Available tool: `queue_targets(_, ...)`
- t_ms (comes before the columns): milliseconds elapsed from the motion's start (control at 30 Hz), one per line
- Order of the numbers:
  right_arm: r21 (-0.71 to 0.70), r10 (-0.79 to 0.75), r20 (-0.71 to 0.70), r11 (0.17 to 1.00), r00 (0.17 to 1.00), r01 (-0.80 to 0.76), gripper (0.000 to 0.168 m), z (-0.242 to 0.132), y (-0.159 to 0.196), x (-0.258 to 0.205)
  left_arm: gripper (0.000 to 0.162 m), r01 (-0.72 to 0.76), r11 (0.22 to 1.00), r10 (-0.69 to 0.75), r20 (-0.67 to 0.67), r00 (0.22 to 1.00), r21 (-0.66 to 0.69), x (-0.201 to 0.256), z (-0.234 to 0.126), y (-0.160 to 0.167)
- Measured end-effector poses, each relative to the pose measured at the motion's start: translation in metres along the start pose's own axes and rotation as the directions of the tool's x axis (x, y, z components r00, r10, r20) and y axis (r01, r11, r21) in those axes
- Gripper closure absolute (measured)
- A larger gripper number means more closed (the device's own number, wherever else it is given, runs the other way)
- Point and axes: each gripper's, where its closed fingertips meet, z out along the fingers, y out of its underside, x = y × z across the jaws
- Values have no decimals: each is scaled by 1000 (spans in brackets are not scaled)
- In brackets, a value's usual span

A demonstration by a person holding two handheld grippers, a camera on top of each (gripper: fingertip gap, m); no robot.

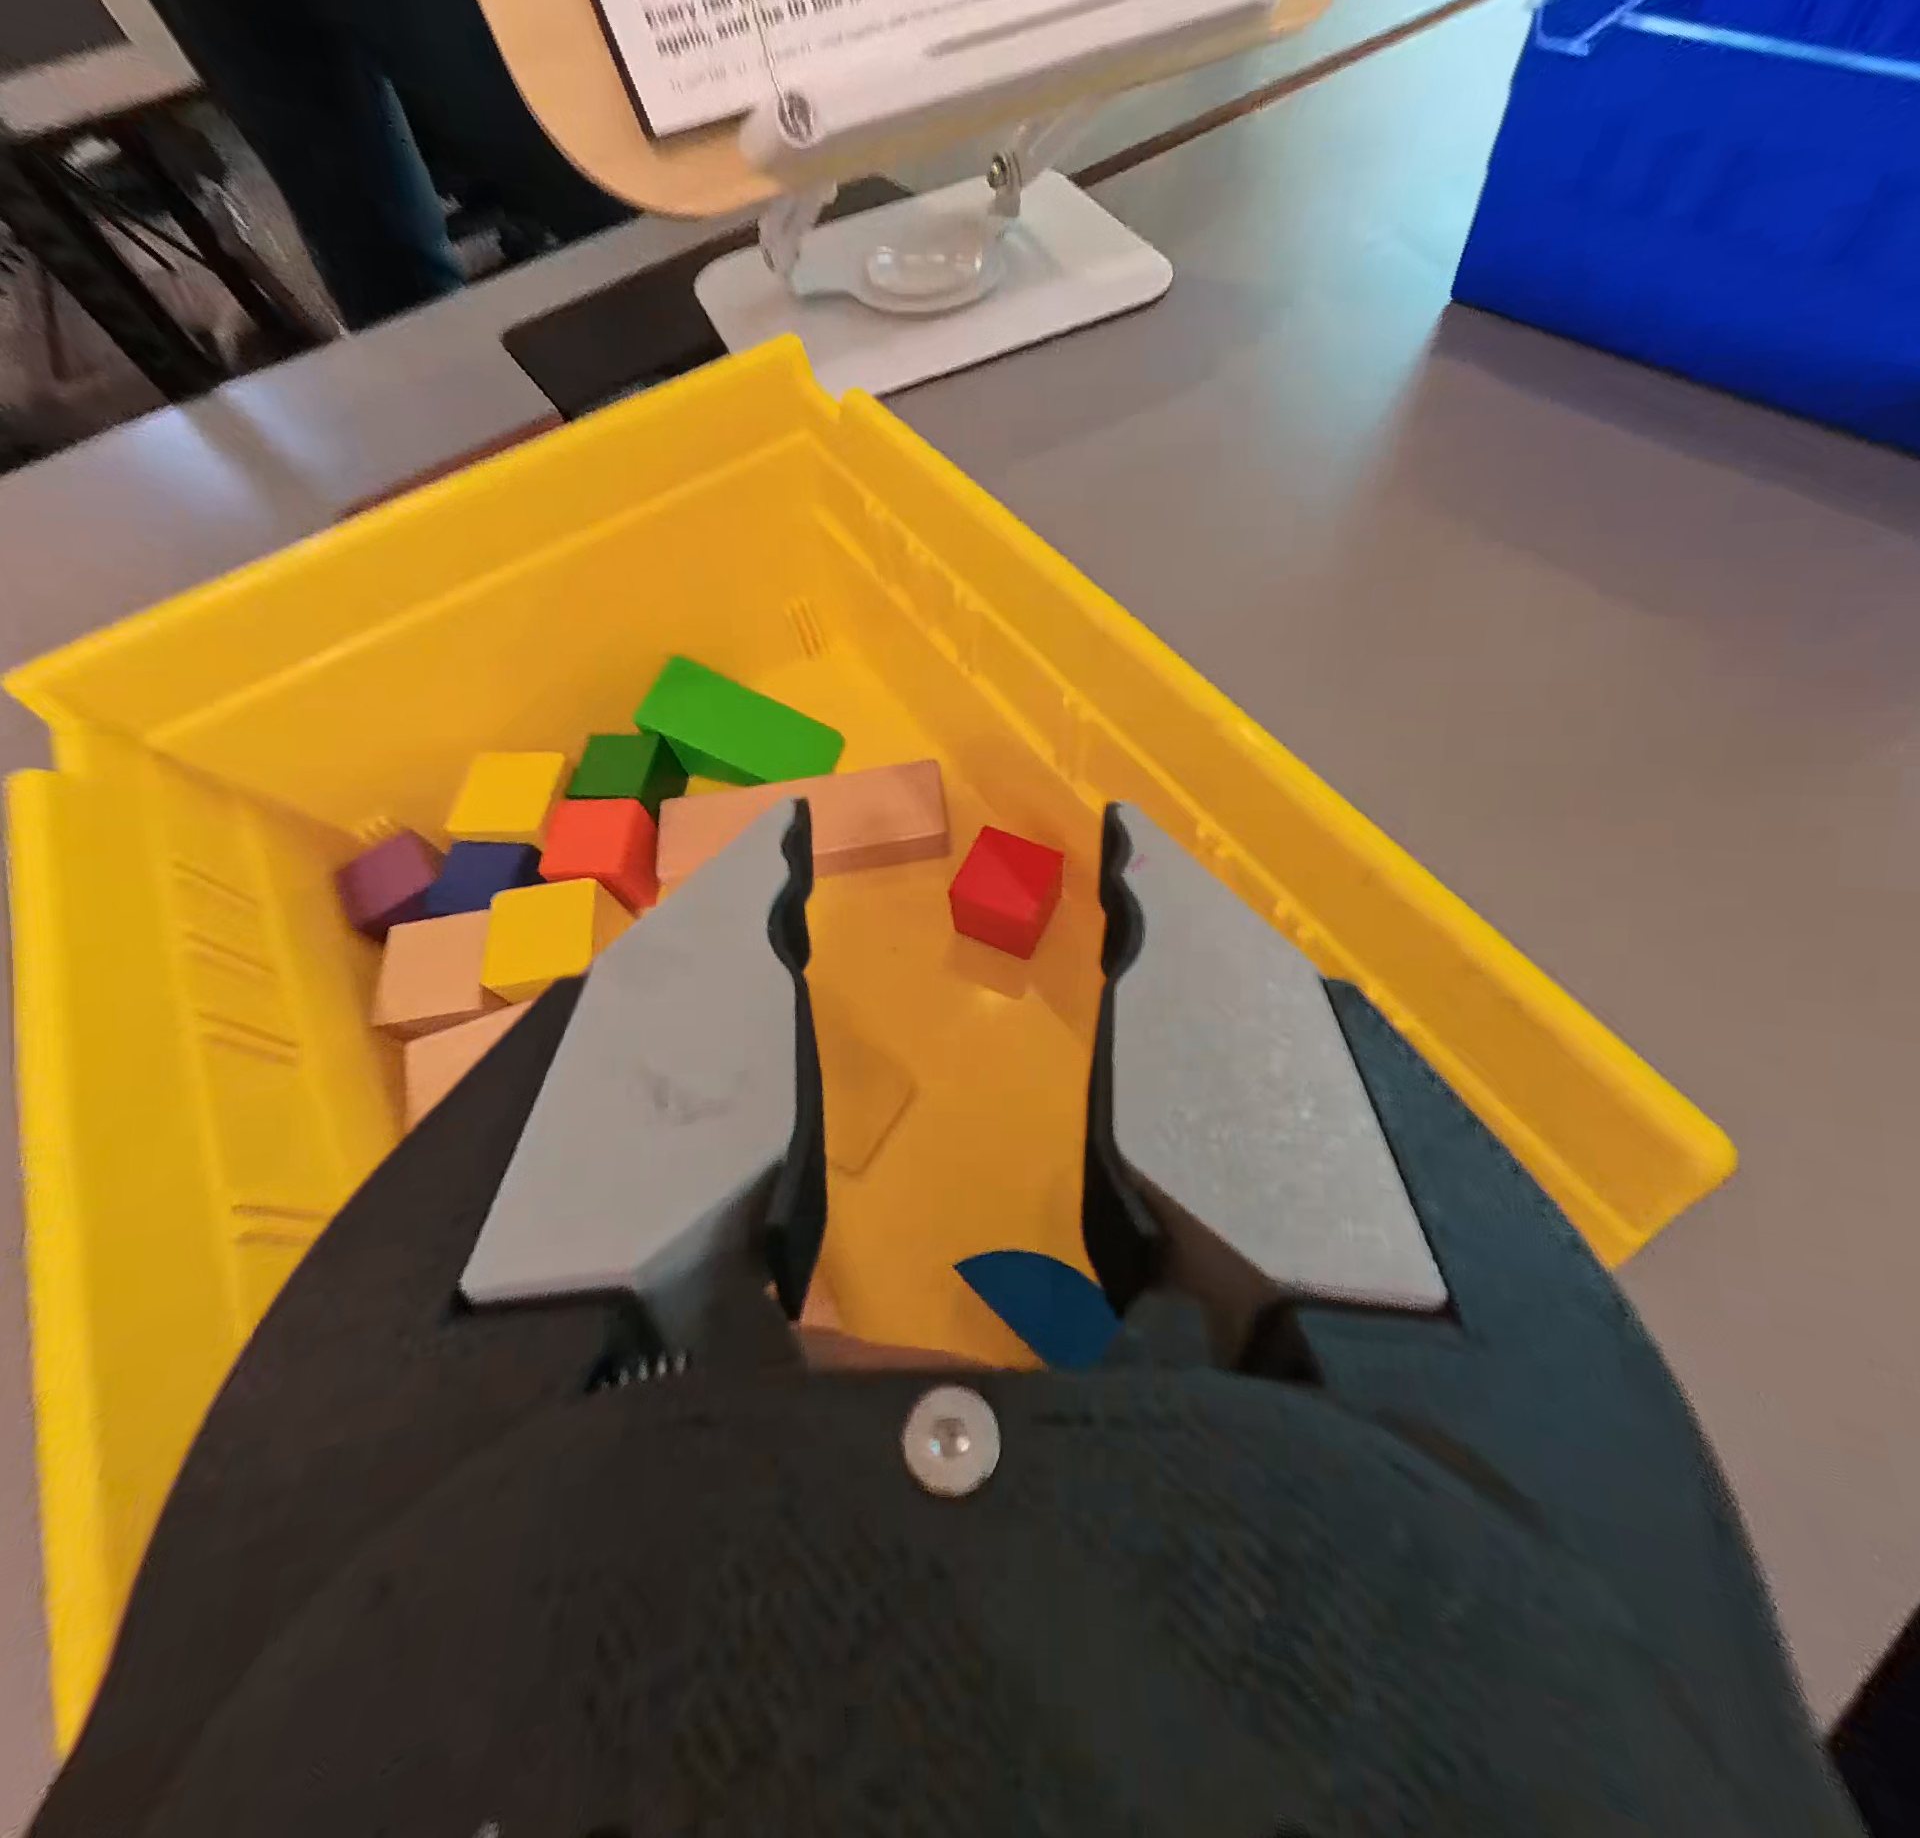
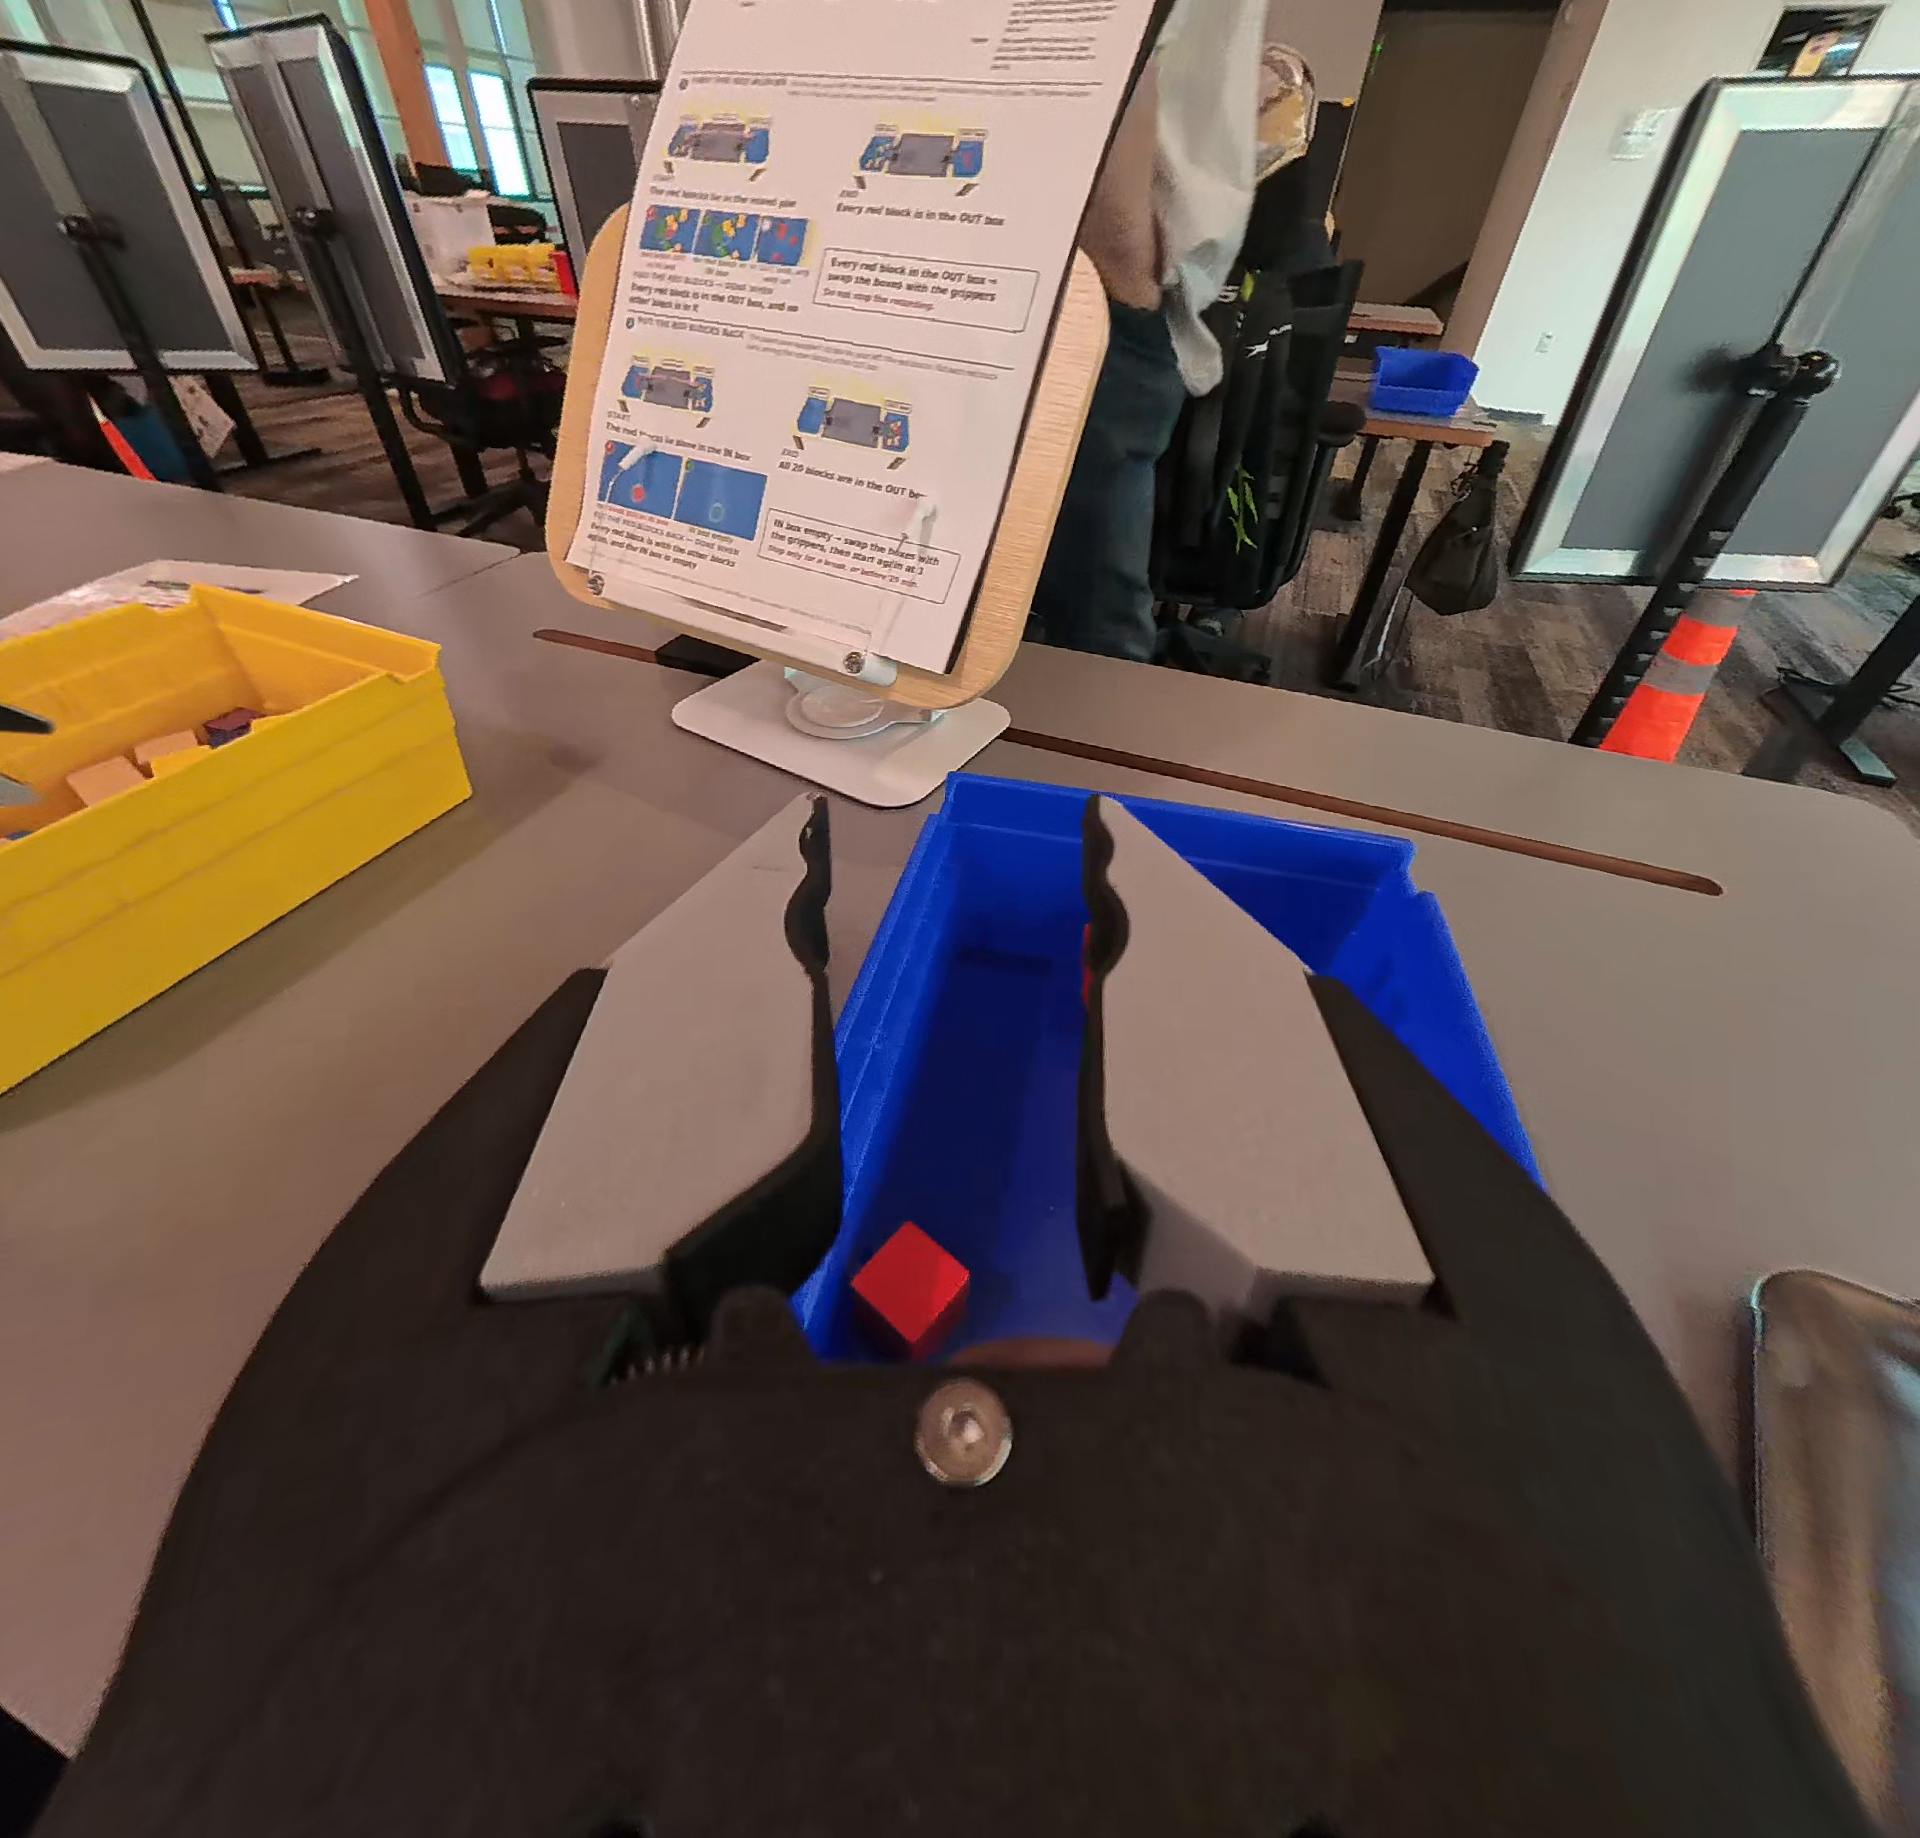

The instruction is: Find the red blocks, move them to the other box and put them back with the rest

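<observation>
In the left wrist view my left gripper (image 1: 951, 832) is open and empty above the yellow box (image 1: 1143, 666). A red cube (image 1: 1006, 889) lies on the box floor between and just beyond my fingertips. An orange-red cube (image 1: 600, 846) sits in the pile of green, yellow, purple and tan blocks to the left. In the right wrist view my right gripper (image 2: 951, 822) is open and empty over the blue box (image 2: 1351, 915). A red cube (image 2: 910, 1289) lies at the near end of that box. A sliver of a second red block (image 2: 1087, 962) shows beside my right finger.
A wooden stand with an instruction sheet (image 2: 831, 354) stands on a white base (image 2: 842, 739) behind the boxes. The yellow box also shows at the left of the right wrist view (image 2: 239, 812). A dark phone-like slab (image 2: 1839, 1476) lies at the right table edge. A person stands behind the table.
</observation>
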Motion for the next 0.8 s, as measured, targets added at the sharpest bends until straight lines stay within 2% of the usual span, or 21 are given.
queue_targets(100, -14, -7, 18, 1000, 1000, 7, 122, 4, 3, -7, 97, -11, 994, 7, -36, 999, -111, 5, 12, 21)
queue_targets(167, -22, -16, 28, 1000, 999, 17, 122, 7, 4, -12, 105, 3, 983, -22, -100, 995, -183, 14, 16, 31)
queue_targets(267, -29, -32, 40, 999, 999, 33, 122, 10, 5, -19, 106, 65, 992, -74, -81, 994, -112, 6, 17, 17)
queue_targets(300, -31, -35, 43, 999, 998, 36, 122, 11, 6, -21, 113, 65, 994, -69, -50, 996, -85, 0, 16, 12)
queue_targets(333, -32, -37, 47, 999, 998, 39, 122, 12, 6, -23, 142, 41, 996, -45, -43, 998, -83, -1, 15, 11)
queue_targets(367, -34, -39, 50, 999, 998, 41, 122, 12, 7, -25, 162, 2, 996, -7, -49, 999, -94, 2, 14, 12)
queue_targets(433, -41, -44, 57, 998, 997, 47, 122, 14, 8, -28, 158, -69, 990, 62, -56, 996, -126, 8, 18, 19)
queue_targets(467, -45, -48, 59, 998, 997, 51, 122, 14, 9, -29, 151, -81, 987, 74, -51, 996, -141, 9, 21, 22)
queue_targets(533, -48, -58, 60, 997, 997, 61, 122, 15, 9, -31, 145, -14, 989, 11, -24, 1000, -147, 4, 25, 20)
queue_targets(600, -46, -65, 60, 997, 996, 68, 122, 14, 8, -31, 162, 88, 993, -86, 27, 996, -82, -8, 25, 7)
queue_targets(667, -39, -65, 61, 997, 996, 67, 123, 13, 7, -31, 161, 126, 992, -126, 106, 986, 6, -23, 21, -9)
queue_targets(733, -32, -59, 65, 998, 996, 62, 123, 12, 6, -31, 162, 78, 994, -89, 145, 985, 79, -27, 16, -22)
queue_targets(800, -33, -56, 70, 998, 996, 59, 123, 13, 7, -31, 162, -9, 999, 7, 63, 998, 30, -9, 18, -18)
